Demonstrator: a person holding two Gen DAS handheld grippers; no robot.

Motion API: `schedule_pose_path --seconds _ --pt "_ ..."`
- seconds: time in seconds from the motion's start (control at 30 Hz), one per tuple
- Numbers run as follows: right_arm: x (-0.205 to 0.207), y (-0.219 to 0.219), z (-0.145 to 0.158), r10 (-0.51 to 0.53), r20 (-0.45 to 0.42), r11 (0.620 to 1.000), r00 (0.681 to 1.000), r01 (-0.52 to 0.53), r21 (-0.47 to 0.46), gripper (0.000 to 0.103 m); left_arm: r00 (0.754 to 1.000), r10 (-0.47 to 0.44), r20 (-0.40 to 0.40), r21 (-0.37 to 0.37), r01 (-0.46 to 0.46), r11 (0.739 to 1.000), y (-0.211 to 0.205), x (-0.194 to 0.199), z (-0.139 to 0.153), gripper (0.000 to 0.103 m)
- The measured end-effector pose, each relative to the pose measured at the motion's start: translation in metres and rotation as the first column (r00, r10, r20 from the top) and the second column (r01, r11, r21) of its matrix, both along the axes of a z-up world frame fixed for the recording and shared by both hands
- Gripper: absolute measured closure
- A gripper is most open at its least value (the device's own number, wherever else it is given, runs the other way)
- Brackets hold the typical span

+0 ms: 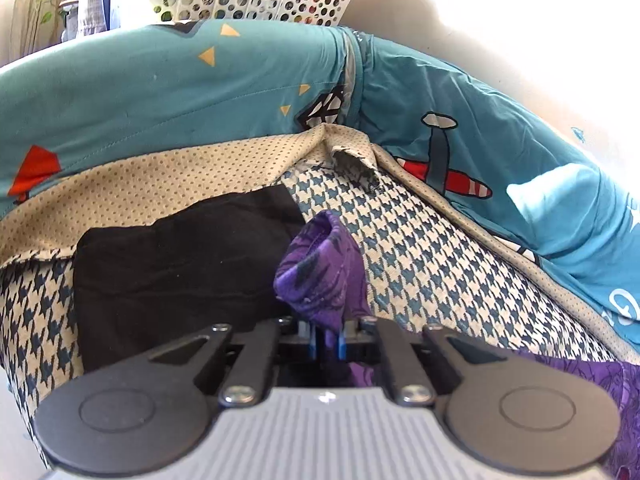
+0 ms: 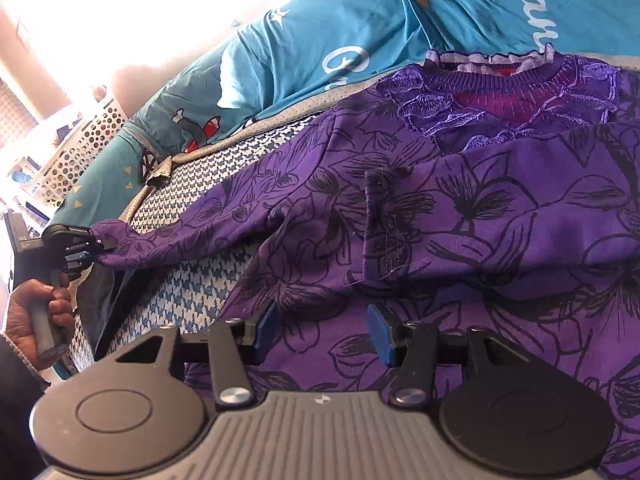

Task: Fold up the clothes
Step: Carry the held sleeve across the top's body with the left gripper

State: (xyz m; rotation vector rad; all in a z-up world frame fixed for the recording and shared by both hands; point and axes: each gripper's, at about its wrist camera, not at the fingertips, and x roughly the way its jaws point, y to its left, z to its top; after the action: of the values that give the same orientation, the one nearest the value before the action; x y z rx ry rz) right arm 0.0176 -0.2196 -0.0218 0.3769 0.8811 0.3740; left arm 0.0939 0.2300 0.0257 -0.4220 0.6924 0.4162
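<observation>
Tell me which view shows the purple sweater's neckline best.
The right wrist view: the purple sweater lies spread out, its frilled neckline in plain sight. The left wrist view shows only a bunched cuff.

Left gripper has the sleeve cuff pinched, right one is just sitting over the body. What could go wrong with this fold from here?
1. The left gripper pinches only the cuff tip of the purple top; a pull could slip it free.
2. The right gripper is open over the fabric, so the body may drag with the sleeve.
3. The black garment lies beside the cuff and might get snagged.
</observation>
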Motion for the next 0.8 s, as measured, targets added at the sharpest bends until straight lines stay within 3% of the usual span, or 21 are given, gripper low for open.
schedule_pose_path --seconds 0.13,0.4,0.6,0.8 --pt "0.000 -0.001 0.000 -0.004 -0.001 1.000 1.000 0.004 -0.001 0.054 0.994 -0.059 0.091 -0.021 0.061 0.998 -0.015 -0.003 0.015 0.095" --pt "0.002 -0.004 -0.001 -0.026 -0.013 1.000 1.000 0.026 -0.002 0.054 0.961 -0.223 0.164 -0.080 0.238 0.968 -0.072 0.005 0.023 0.095" --pt "0.004 -0.009 0.002 -0.052 -0.008 0.999 0.999 0.052 0.009 0.054 0.900 -0.382 0.210 -0.168 0.418 0.893 -0.132 0.009 0.023 0.095" --pt "0.007 -0.025 0.008 -0.105 0.005 0.994 0.995 0.104 0.044 0.054 0.790 -0.587 0.178 -0.097 0.608 0.788 -0.210 -0.002 0.021 0.095"
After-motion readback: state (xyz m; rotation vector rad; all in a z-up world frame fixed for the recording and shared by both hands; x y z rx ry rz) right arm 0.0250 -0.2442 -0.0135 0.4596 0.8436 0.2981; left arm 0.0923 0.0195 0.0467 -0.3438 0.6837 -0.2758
